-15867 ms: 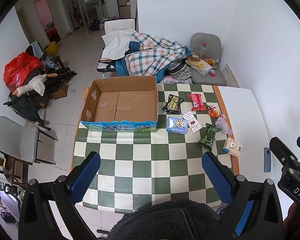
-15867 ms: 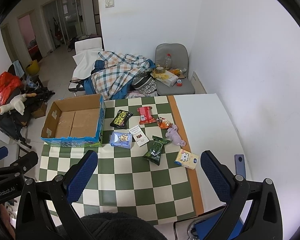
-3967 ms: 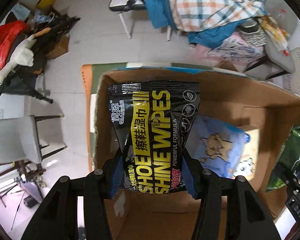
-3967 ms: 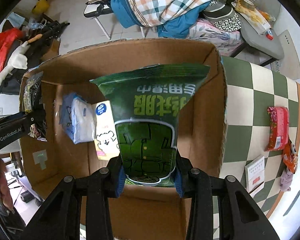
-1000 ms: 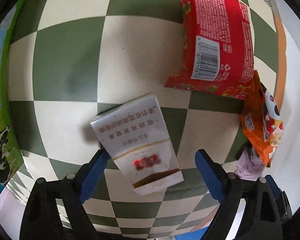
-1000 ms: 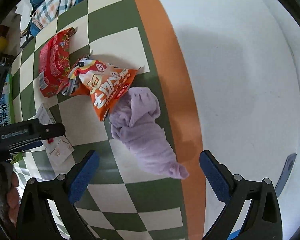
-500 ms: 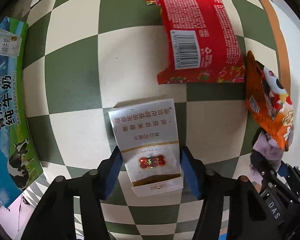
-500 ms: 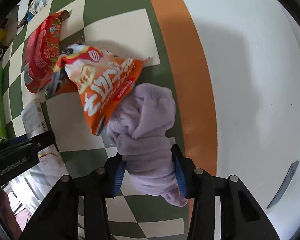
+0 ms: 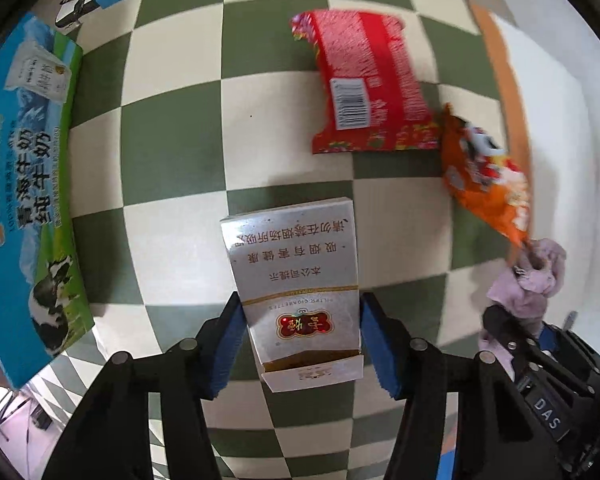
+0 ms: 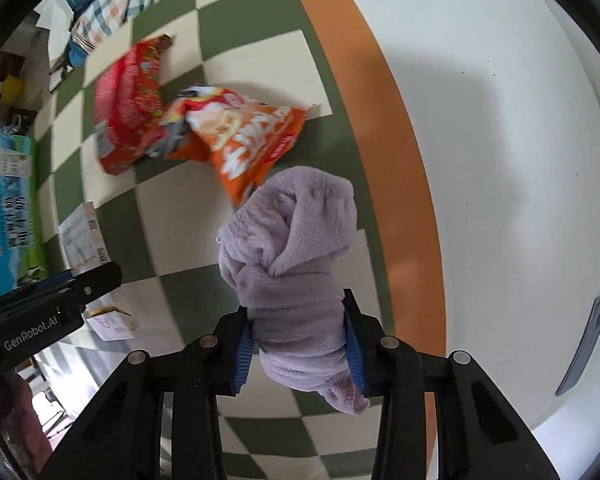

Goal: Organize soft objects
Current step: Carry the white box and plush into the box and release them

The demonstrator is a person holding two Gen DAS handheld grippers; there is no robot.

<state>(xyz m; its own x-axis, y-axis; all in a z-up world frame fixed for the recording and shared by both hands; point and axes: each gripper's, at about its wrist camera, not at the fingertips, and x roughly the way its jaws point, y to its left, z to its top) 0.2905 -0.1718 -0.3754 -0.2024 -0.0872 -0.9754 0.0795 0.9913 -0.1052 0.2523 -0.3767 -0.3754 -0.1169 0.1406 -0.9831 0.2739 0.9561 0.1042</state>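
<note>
My left gripper (image 9: 300, 328) is shut on a silver-white cigarette pack (image 9: 296, 280) and holds it over the green-and-cream checked tablecloth (image 9: 172, 140). My right gripper (image 10: 298, 332) is shut on a lilac fleece cloth (image 10: 296, 248), lifted just above the table; the cloth also shows in the left wrist view (image 9: 528, 276). A red snack packet (image 9: 368, 84) and an orange snack packet (image 9: 484, 172) lie on the cloth beyond the grippers. They also show in the right wrist view, the red packet (image 10: 128, 96) and the orange packet (image 10: 244, 136).
The blue-and-green milk carton box (image 9: 24, 184) stands at the left, also seen in the right wrist view (image 10: 8, 208). An orange strip (image 10: 380, 120) borders the tablecloth, with white tabletop (image 10: 500, 140) beyond. A grey phone-like slab (image 10: 584, 340) lies at the right edge.
Both grippers have closed from open onto their items, the left on the cigarette pack and the right on the lilac cloth, and have begun lifting them off the table.
</note>
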